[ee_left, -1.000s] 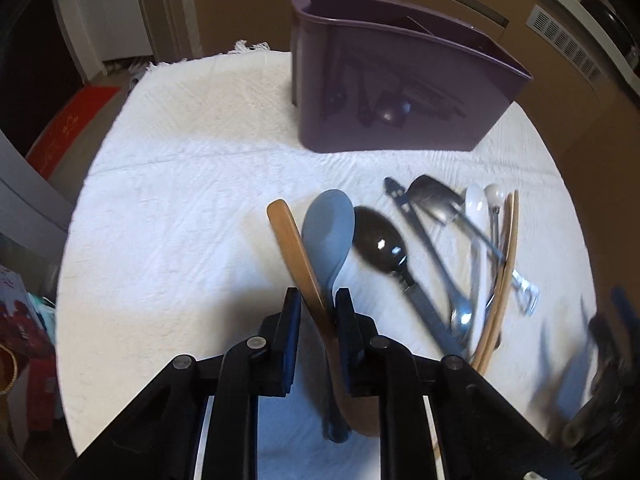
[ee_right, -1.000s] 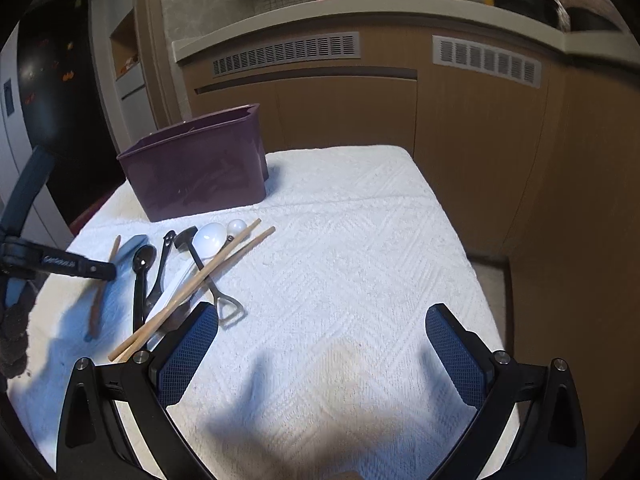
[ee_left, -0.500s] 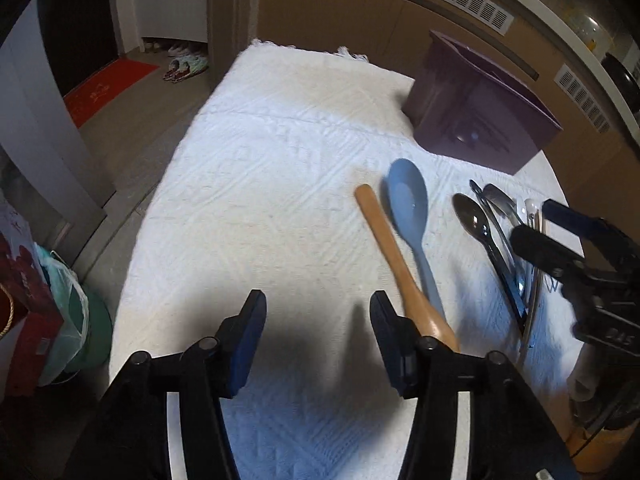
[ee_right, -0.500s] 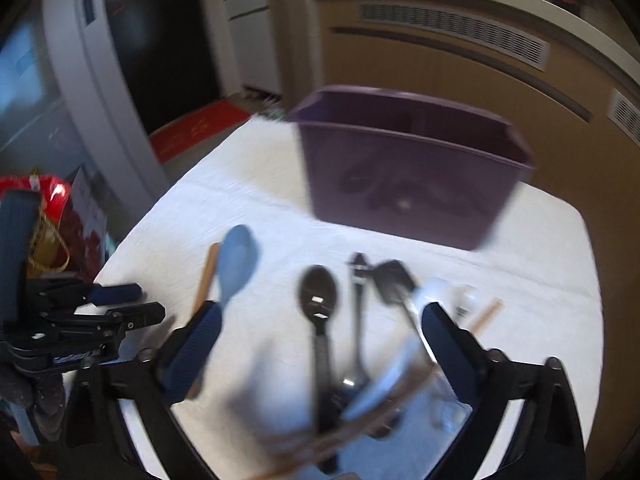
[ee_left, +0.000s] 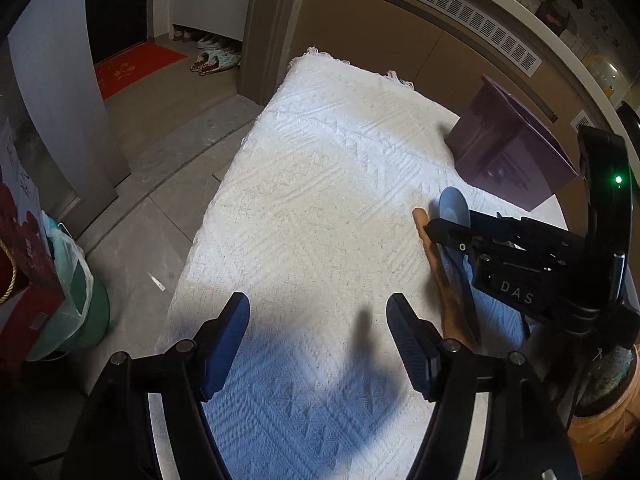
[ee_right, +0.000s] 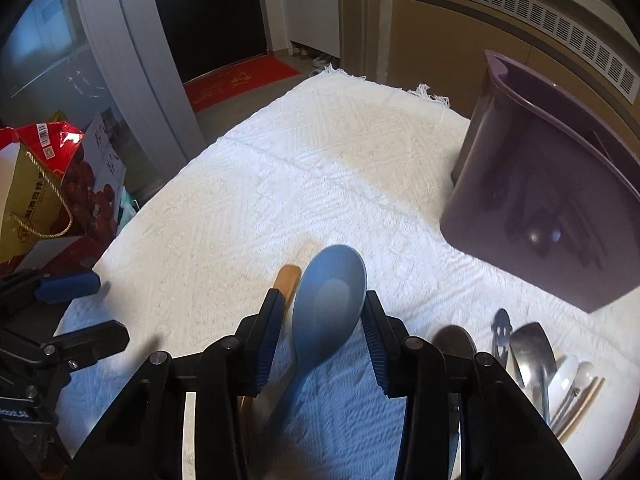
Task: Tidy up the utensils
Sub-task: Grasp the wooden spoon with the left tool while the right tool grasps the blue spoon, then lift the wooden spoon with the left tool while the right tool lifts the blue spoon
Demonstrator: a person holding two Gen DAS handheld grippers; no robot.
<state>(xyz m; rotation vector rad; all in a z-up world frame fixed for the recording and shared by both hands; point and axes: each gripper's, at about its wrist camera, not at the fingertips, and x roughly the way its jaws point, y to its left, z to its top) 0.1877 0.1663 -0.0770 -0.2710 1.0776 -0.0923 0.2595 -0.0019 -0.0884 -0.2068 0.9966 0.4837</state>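
Left wrist view: the left gripper (ee_left: 318,328) has nothing in it, jaws opening over bare white cloth (ee_left: 320,184). The wooden spoon (ee_left: 440,276) lies just off its right finger, and the right gripper (ee_left: 436,228) reaches in over the blue spoon (ee_left: 452,204) beyond that. The purple caddy (ee_left: 516,160) stands further ahead and to the right.

Right wrist view: the right gripper (ee_right: 324,312) is closing with the blue spoon's (ee_right: 328,304) bowl sitting right between the pads. The right pad looks about touching the bowl's rim, the left one not there yet, so I wouldn't call it gripped. The wooden spoon's (ee_right: 287,278) end pokes out just behind the left pad, touching or nearly touching the blue one. The caddy (ee_right: 552,208) is ahead to the right, and the metal spoons and chopsticks (ee_right: 536,364) lie in a bunch off to the right.

My guess is the blue spoon is light, stiff plastic and a bit slick. The bowl is wide and rounded, so it could squirt out; the neck just below the bowl seems a safer hold.
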